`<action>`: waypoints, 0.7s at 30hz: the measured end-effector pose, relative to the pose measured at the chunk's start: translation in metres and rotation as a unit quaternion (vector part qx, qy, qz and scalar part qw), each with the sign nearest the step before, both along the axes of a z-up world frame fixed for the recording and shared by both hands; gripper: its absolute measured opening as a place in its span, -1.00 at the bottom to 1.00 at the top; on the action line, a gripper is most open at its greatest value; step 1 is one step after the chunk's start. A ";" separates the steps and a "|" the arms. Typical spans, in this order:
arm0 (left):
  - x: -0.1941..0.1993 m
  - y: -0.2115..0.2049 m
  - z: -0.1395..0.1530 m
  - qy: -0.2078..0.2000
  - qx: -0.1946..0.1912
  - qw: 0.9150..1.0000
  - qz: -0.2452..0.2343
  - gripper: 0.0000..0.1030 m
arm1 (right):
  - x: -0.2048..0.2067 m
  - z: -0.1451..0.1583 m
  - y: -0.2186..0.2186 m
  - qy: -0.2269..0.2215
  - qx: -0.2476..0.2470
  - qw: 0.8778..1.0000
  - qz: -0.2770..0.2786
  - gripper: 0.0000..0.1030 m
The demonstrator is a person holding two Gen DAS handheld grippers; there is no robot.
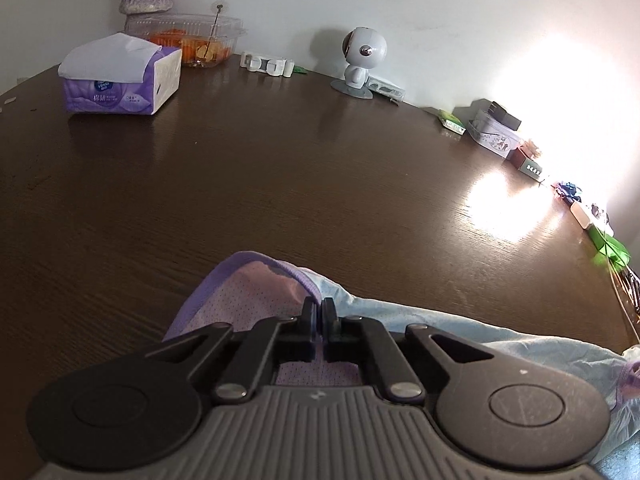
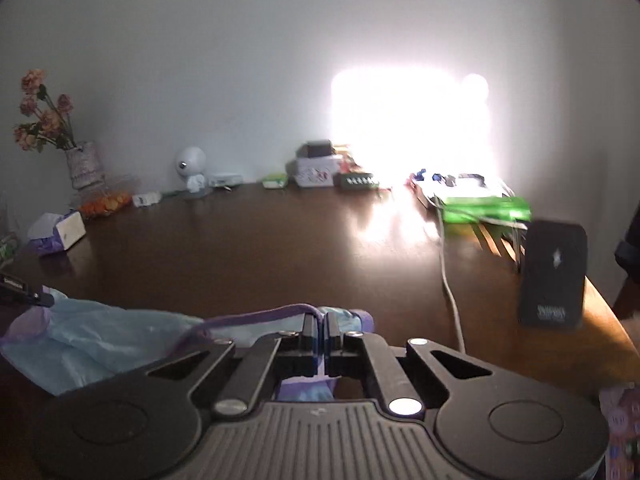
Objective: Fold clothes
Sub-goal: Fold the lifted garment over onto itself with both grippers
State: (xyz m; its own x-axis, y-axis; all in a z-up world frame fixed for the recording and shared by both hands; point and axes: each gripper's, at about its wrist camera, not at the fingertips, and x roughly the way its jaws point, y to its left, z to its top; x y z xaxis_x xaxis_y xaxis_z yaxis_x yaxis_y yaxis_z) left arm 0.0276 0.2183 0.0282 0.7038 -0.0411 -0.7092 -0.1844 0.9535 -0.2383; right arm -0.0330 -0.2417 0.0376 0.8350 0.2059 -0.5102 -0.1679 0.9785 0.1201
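Observation:
A light blue garment with purple trim (image 1: 460, 328) lies at the near edge of the dark wooden table (image 1: 280, 184). My left gripper (image 1: 319, 305) is shut on its purple-edged opening, with pink mesh lining (image 1: 256, 296) showing just left of the jaws. In the right wrist view the same garment (image 2: 104, 344) stretches to the left. My right gripper (image 2: 319, 320) is shut on its purple trim at the other end. The left gripper's tip (image 2: 24, 294) shows at the far left, on the cloth.
A purple tissue pack (image 1: 120, 80), a clear food box (image 1: 196, 38), a white robot figure (image 1: 360, 60) and small boxes (image 1: 496, 128) line the far edge. A black box (image 2: 554, 274), a white cable (image 2: 450, 280) and a green packet (image 2: 484, 208) sit right. Sunlight glares.

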 end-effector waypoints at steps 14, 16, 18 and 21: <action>0.018 0.021 -0.003 0.008 -0.035 0.999 0.035 -0.63 | -0.017 -0.001 -0.033 0.023 0.072 0.997 -0.026 -0.34; 0.018 0.015 -0.004 0.004 -0.018 0.999 0.030 -0.72 | 0.003 -0.006 -0.026 0.032 0.050 0.997 -0.042 -0.34; 0.018 0.008 -0.005 0.001 0.005 1.000 0.025 -0.77 | 0.025 -0.015 -0.018 0.057 0.035 0.997 -0.040 -0.34; 0.017 0.005 -0.006 -0.002 0.019 0.999 0.030 -0.81 | 0.040 -0.027 -0.009 0.083 0.028 0.995 -0.039 -0.93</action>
State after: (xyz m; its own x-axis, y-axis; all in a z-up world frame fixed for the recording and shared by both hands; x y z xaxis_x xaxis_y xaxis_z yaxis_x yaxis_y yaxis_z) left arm 0.0441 0.2238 0.0227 0.7066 0.0286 -0.7070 -0.2411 0.9491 -0.2026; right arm 0.0074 -0.2510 0.0107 0.7545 0.1764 -0.6322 -0.0659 0.9787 0.1944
